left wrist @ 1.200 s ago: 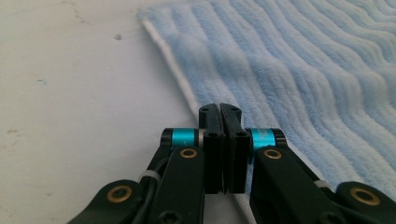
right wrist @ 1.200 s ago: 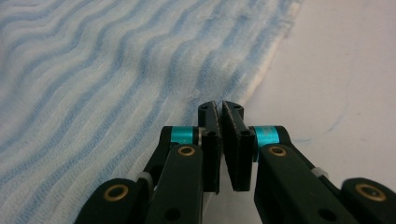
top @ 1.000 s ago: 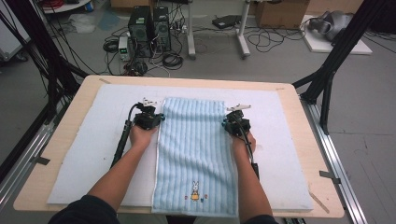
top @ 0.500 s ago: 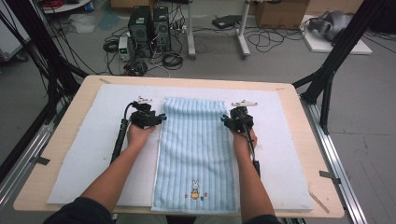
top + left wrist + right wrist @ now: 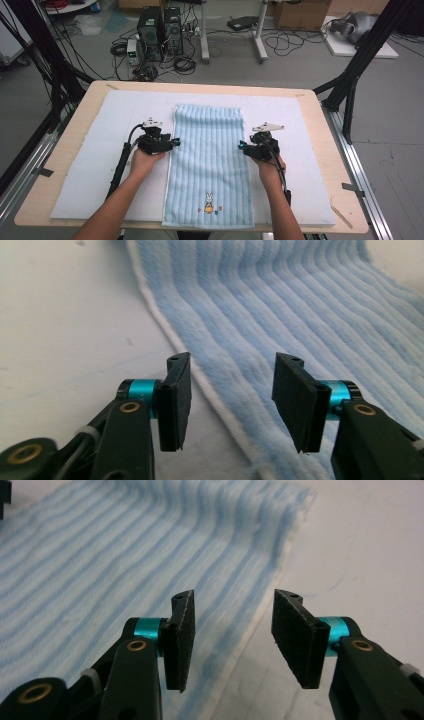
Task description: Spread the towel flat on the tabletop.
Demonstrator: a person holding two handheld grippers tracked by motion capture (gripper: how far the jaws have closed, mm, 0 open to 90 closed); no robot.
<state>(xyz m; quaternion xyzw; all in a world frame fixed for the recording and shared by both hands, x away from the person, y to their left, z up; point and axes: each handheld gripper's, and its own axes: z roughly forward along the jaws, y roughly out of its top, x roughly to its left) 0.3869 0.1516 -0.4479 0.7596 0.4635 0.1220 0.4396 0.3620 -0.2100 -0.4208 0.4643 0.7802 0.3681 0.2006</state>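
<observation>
Both sets of jaws stand wide apart, holding nothing. The left gripper hovers over the left hem of the blue striped towel, the right gripper over its right hem. The towel lies flat mid-frame on the white mat, bare mat on either side.

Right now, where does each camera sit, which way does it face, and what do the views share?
High view: above the person's side of the table, looking forward and down; both forearms enter from the bottom, left tongs and right tongs flanking the blue towel.
Left gripper view: rides the left tongs, open over the towel's white-hemmed edge.
Right gripper view: rides the right tongs, open over the towel's opposite edge.
Shared: all three show the blue towel on the white mat.
</observation>
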